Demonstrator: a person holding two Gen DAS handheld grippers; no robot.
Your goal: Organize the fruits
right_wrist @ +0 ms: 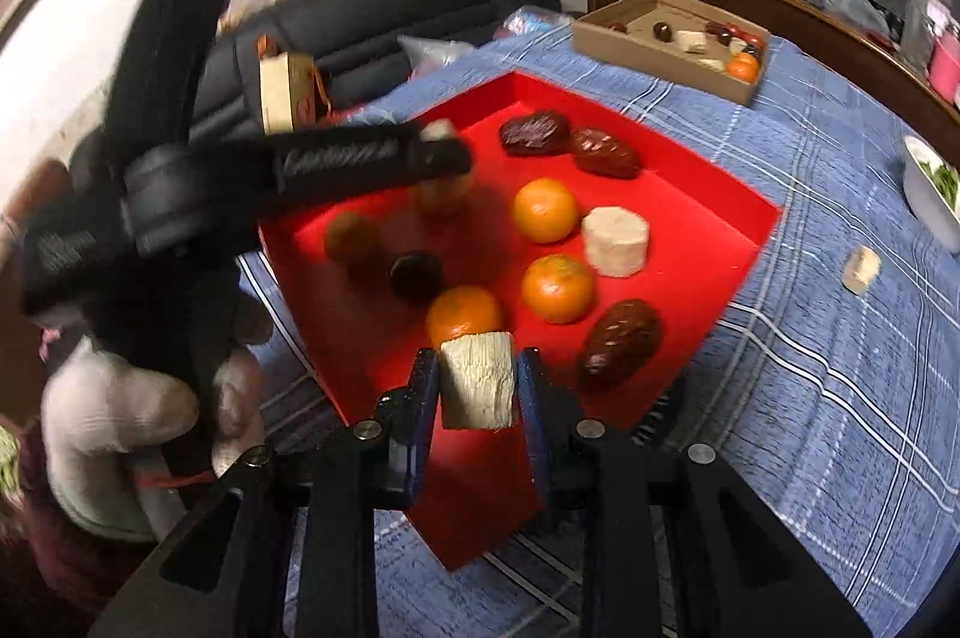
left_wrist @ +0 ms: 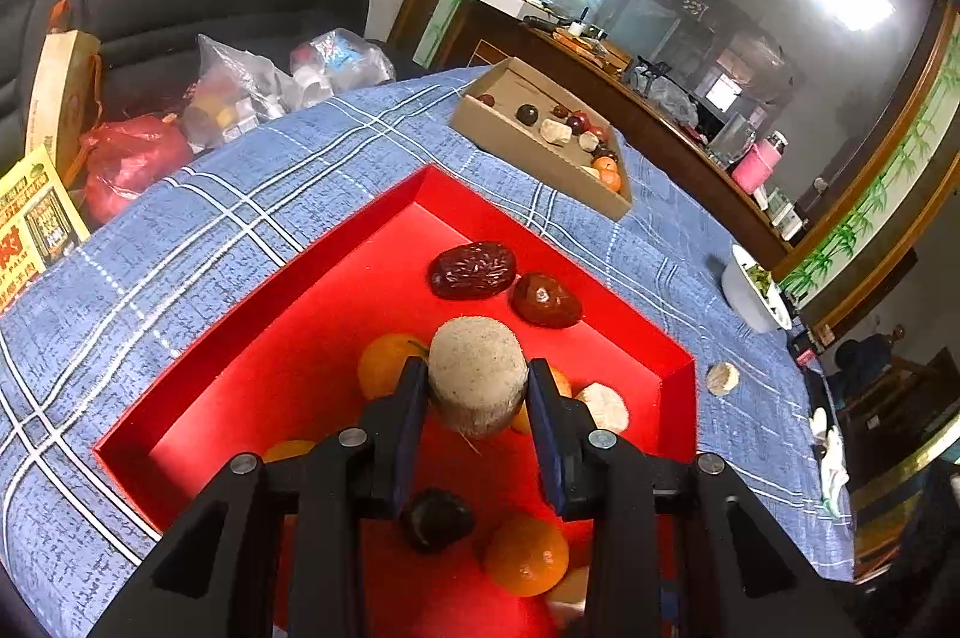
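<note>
The left gripper (left_wrist: 478, 386) has its jaws squeezed on a round, pale, rough chunk (left_wrist: 477, 374) above the shallow red box (left_wrist: 336, 242). The right gripper (right_wrist: 478, 386) grips a pale ridged chunk (right_wrist: 478, 386) over the box's near edge. Oranges (right_wrist: 545, 209) and dark red dates (right_wrist: 534, 133) lie inside the box on the blue checked desk (right_wrist: 840, 338).
</note>
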